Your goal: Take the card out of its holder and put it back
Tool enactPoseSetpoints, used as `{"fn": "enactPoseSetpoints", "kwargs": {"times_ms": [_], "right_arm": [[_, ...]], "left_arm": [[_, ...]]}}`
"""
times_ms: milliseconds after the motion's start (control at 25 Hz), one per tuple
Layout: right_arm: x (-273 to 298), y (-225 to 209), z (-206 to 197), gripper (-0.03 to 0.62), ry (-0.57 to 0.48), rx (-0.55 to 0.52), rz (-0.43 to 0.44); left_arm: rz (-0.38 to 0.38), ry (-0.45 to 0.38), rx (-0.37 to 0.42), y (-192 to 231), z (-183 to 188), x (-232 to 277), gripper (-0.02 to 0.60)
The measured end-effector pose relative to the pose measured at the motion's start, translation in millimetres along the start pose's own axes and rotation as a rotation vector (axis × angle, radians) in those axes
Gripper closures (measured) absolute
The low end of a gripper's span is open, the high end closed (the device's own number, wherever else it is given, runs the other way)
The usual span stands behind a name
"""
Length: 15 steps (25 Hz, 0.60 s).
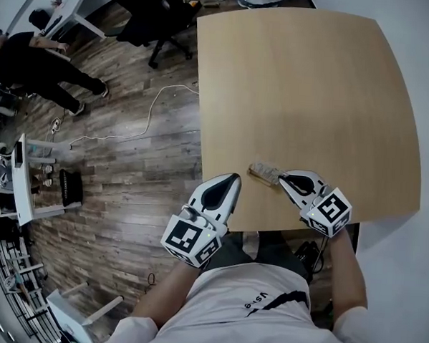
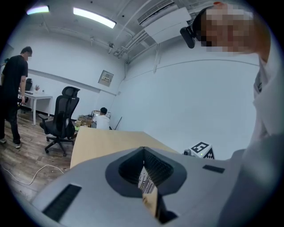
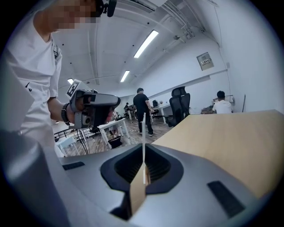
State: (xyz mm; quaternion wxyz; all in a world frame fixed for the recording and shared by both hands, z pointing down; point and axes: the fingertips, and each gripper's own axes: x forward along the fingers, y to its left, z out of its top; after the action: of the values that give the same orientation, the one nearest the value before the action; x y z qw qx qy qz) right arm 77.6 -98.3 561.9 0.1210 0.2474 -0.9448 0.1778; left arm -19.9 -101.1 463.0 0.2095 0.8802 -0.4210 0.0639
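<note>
The left gripper [image 1: 230,179] is pinching a small printed card [image 2: 144,181] by the near edge of the table [image 1: 312,86], so I think the card is out and it is time to put it back. Just to the right, the holder [image 1: 263,171] is down by the table, pinched in the right gripper [image 1: 286,180]. Next, the card must line up with the holder's open end and slide in.

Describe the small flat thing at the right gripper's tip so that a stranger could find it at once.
Start at the large wooden table and go to its near edge, by the person. There a small tan card holder sticks out from the fingers of the right gripper; nothing else is on that part of the table.
</note>
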Motion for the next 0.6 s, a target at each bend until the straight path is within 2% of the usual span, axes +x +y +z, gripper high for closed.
{"fn": "enactPoseSetpoints", "kwargs": {"times_ms": [600], "right_arm": [[17,-12,-39,0.569,0.029,0.005,0.071]], "left_arm": [[0.056,0.059,-0.005,2,-26,8,0.569]]}}
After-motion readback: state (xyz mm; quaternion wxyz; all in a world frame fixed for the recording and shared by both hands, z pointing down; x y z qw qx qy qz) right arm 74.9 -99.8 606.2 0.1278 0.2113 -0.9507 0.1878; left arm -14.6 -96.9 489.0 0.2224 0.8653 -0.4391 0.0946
